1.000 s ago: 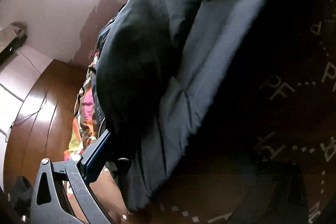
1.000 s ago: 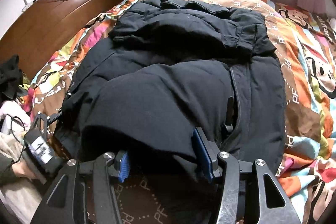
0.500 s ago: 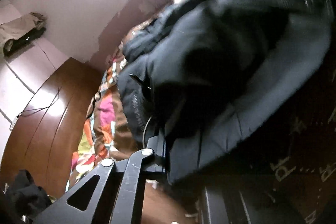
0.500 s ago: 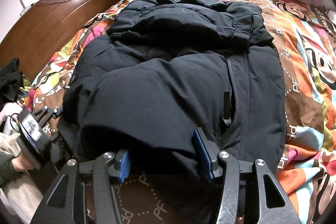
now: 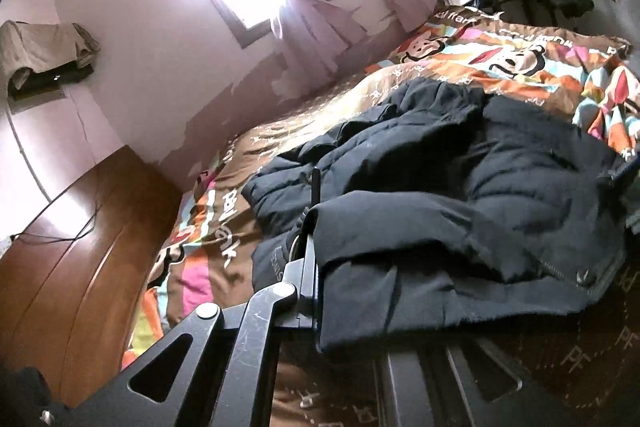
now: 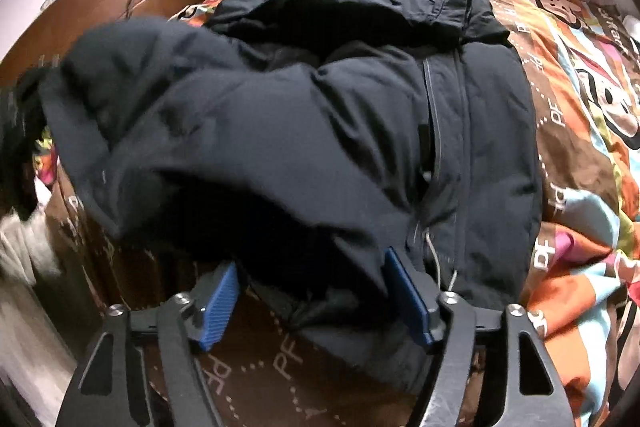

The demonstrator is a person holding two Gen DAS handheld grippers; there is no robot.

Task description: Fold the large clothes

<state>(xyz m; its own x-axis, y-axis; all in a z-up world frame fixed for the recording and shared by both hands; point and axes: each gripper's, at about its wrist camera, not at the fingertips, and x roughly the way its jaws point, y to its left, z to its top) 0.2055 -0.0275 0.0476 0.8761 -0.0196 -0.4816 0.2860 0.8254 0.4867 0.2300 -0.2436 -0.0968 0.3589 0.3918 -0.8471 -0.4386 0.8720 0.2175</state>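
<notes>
two views, taken in turn. from the left wrist, the left gripper [image 5: 320, 267] pinches the hem edge of the dark padded jacket [image 5: 460, 195]; only one finger shows, the other is buried under cloth, yet fabric is clamped between the jaws and drapes ahead of them over the patterned bedspread [image 5: 500, 59]. from the right wrist, the right gripper [image 6: 316, 303] has its blue pads [image 6: 218, 307] set wide, a bunched fold of jacket sitting loosely between them, not squeezed. the lower hem looks mid-fold toward the collar. next, i judge, the right jaws need to close on that fold so both hands carry the hem forward evenly.
</notes>
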